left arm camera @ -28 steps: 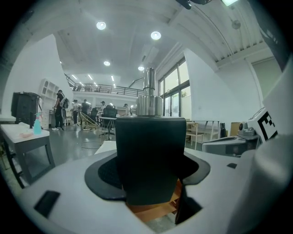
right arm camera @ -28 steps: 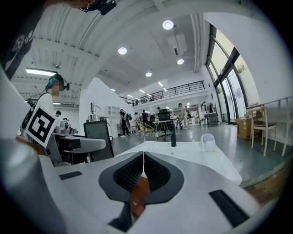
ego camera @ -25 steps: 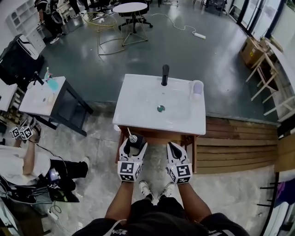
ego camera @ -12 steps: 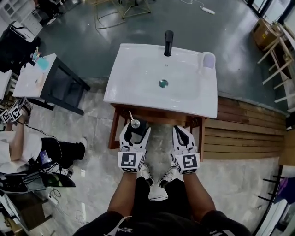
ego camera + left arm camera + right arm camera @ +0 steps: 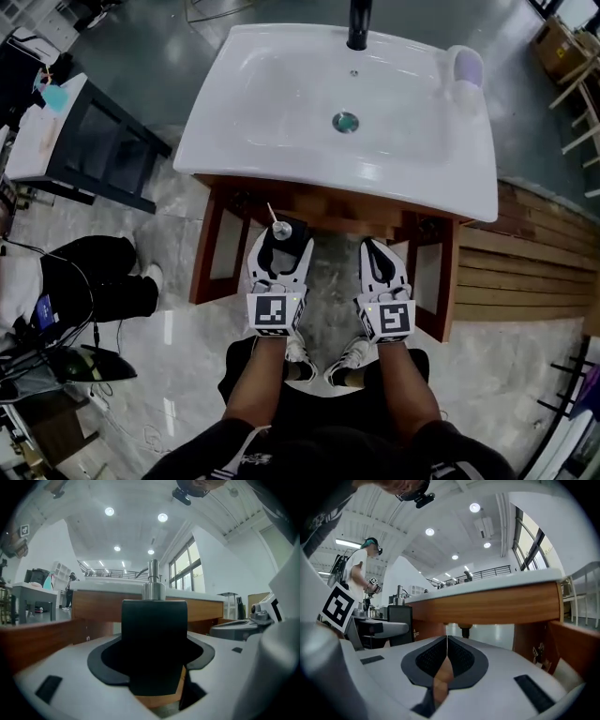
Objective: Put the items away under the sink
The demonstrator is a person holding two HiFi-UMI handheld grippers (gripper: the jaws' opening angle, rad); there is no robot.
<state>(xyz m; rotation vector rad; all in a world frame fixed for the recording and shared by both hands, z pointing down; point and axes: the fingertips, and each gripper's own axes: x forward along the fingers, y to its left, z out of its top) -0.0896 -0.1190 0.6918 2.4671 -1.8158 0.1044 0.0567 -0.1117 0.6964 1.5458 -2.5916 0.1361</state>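
A black pump bottle (image 5: pixel 282 247) with a silver pump head (image 5: pixel 279 228) stands upright between the jaws of my left gripper (image 5: pixel 280 240), which is shut on it. In the left gripper view the bottle (image 5: pixel 154 634) fills the middle, with the wooden front rail of the cabinet (image 5: pixel 98 605) behind it. My right gripper (image 5: pixel 380 249) is shut with nothing in it; its pads meet in a thin line (image 5: pixel 446 641). Both grippers point roughly level at the open space under the white sink (image 5: pixel 281 122), just in front of the wooden cabinet frame (image 5: pixel 208 253).
A black tap (image 5: pixel 359 23) and a lilac cup (image 5: pixel 467 64) stand on the sink. A dark side table (image 5: pixel 94 141) is at the left, and wooden decking (image 5: pixel 525 272) at the right. Another person's legs (image 5: pixel 89 281) lie on the floor at left.
Both grippers have sunk from just under the sink's rim to the level of the open cabinet. The head view has dropped closer, so the sink looks larger.
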